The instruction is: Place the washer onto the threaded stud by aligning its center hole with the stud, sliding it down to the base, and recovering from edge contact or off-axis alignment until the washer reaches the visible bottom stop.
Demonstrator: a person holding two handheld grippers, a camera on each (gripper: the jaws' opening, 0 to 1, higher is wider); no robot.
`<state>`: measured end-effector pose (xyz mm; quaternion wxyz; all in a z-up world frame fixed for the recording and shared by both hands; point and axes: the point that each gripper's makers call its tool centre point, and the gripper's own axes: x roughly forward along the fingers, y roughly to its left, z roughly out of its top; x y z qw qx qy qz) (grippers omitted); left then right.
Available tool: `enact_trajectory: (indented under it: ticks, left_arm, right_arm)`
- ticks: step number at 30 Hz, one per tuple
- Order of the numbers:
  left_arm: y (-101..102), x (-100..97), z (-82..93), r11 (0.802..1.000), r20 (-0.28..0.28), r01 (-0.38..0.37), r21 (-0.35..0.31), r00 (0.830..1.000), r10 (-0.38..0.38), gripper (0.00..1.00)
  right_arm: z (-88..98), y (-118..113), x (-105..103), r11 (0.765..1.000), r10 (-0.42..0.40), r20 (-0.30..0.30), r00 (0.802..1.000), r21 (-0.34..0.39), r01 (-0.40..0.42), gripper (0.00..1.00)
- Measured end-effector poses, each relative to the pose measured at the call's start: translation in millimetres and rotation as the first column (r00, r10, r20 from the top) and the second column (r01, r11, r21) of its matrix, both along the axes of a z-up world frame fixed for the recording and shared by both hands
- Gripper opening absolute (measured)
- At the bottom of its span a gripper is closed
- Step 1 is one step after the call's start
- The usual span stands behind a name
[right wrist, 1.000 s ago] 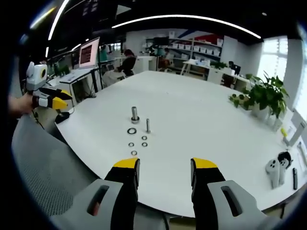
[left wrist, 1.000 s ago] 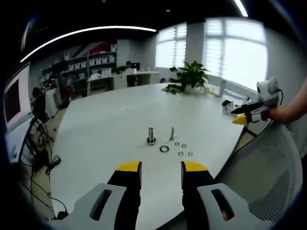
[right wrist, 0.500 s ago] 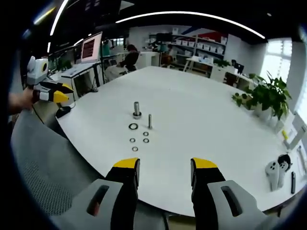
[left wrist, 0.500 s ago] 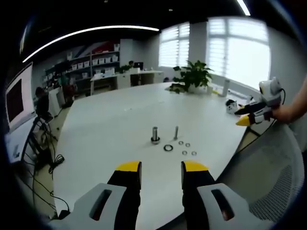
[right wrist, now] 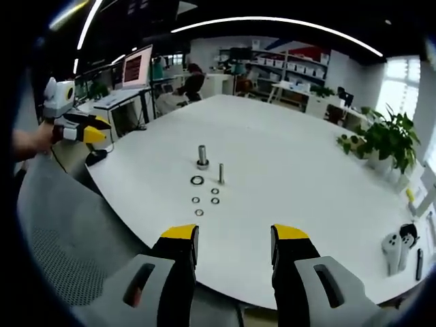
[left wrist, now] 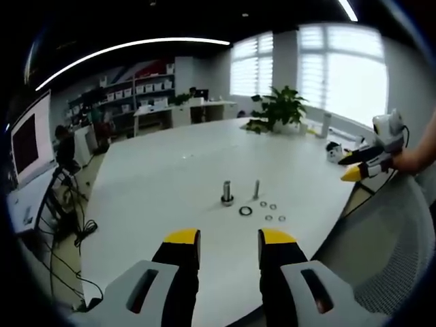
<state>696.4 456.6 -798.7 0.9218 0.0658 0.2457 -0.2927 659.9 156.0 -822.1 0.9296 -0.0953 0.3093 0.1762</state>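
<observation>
While both grippers hover short of the white table (left wrist: pixel 157 177), the left gripper (left wrist: pixel 228 240) and right gripper (right wrist: pixel 233 235) each hold their jaws parted with nothing between them. Out on the tabletop a large washer (right wrist: pixel 197 180) lies flat just beside the thick threaded stud (right wrist: pixel 202 156); a thinner bolt (right wrist: pixel 221 173) stands near, with what look like four small washers (right wrist: pixel 205 201) alongside.

Bare table (right wrist: pixel 286 163) around stud (right wrist: pixel 202 156)
</observation>
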Motion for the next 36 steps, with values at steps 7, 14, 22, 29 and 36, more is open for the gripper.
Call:
enact_trajectory:
  ticks: [7,14,22,29,36]
  left_arm:
    - [7.7,4.8,-6.4,0.999,-0.017,-0.038,0.038,0.999,0.039,0.32]
    - [11.8,5.0,-9.1,0.996,-0.012,-0.046,0.079,0.999,0.047,0.32]
    - [19.8,8.0,-7.1,0.991,0.002,-0.078,0.108,0.997,0.078,0.32]
    - [23.5,9.7,2.3,0.990,0.048,-0.090,0.104,0.995,0.086,0.32]
    - [18.7,11.1,13.1,0.993,0.088,-0.088,0.075,0.993,0.082,0.32]
  right_arm:
    - [3.2,10.7,-0.5,0.997,0.050,0.010,0.999,0.053,-0.050,0.45]
    - [16.8,11.6,1.9,0.991,0.039,0.072,0.997,0.123,-0.047,0.44]
    - [24.4,18.7,3.7,0.979,0.053,0.102,0.993,0.188,-0.072,0.44]
    - [16.2,27.9,1.0,0.975,0.094,0.056,0.994,0.197,-0.104,0.43]
    - [10.6,33.9,-2.7,0.980,0.135,0.031,0.990,0.144,-0.138,0.43]
